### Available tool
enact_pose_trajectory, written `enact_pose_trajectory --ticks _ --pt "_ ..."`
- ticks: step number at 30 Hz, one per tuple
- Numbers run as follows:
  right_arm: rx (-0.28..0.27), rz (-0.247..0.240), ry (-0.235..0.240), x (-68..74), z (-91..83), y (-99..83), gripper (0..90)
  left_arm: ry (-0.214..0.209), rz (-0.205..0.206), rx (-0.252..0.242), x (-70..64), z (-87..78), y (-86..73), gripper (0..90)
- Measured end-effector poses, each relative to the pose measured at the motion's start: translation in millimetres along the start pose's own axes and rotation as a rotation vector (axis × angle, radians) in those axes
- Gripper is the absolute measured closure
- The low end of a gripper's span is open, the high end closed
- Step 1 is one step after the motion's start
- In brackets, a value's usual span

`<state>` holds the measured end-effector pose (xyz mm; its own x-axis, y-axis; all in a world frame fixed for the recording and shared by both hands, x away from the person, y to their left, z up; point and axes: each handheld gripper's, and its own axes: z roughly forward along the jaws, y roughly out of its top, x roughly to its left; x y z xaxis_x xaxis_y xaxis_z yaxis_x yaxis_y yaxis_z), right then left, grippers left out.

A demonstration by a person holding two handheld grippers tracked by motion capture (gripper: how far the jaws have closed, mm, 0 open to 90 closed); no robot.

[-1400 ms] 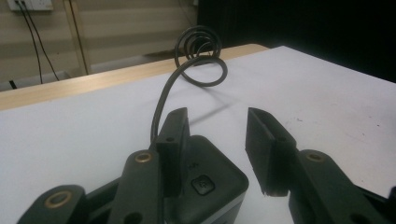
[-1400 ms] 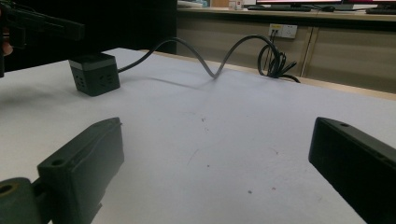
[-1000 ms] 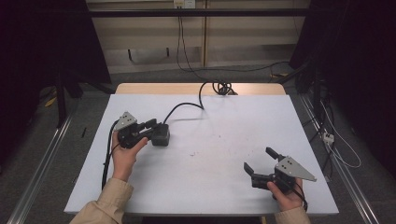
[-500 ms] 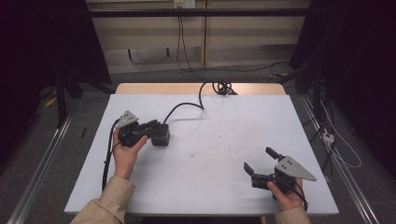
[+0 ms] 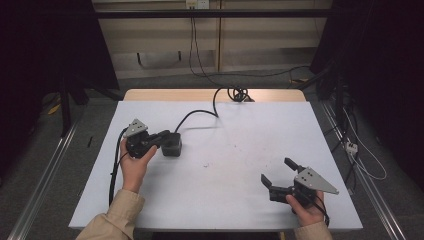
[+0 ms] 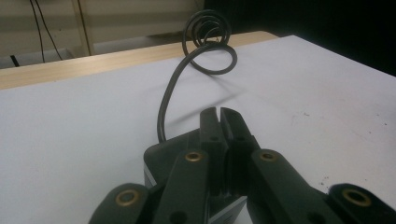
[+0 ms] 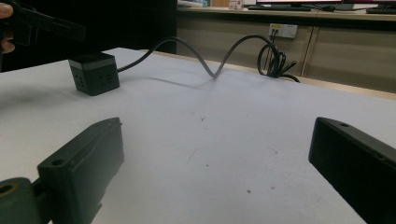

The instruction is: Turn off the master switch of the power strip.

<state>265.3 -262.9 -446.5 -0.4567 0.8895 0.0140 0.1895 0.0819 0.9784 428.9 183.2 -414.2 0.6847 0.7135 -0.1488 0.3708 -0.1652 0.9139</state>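
Note:
A black cube power socket (image 5: 172, 146) with a grey band stands on the white table (image 5: 250, 130), left of centre. Its black cable (image 5: 192, 116) runs back to a coil (image 5: 239, 93) at the far edge. My left gripper (image 5: 163, 135) is shut, its jaws pressed together just over the cube's top (image 6: 161, 158); the left gripper view has the tips (image 6: 219, 114) pointing along the cable (image 6: 168, 98). From the right gripper view the cube (image 7: 93, 72) sits on the table with the left gripper (image 7: 77, 31) above it. My right gripper (image 5: 277, 171) is open near the front right, jaws wide (image 7: 215, 154), nothing between them.
A wooden strip (image 5: 200, 94) borders the table's far edge. Beyond it is a wall panel with a socket (image 7: 285, 31) and hanging cables. Metal rails (image 5: 45, 170) run along both sides of the table. More cables lie on the floor at right (image 5: 360, 155).

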Motion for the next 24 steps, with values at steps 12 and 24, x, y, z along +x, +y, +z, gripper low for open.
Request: enact_pose_trajectory --ticks 12,24 --pt "0.000 -0.002 0.000 -0.4 0.0 0.0 2.7 -0.019 -0.024 0.038 0.0 1.8 -1.7 90.0" --pt "0.001 -0.002 0.001 -0.3 0.0 0.0 2.8 -0.009 -0.026 0.056 1.4 2.4 -3.6 90.0"
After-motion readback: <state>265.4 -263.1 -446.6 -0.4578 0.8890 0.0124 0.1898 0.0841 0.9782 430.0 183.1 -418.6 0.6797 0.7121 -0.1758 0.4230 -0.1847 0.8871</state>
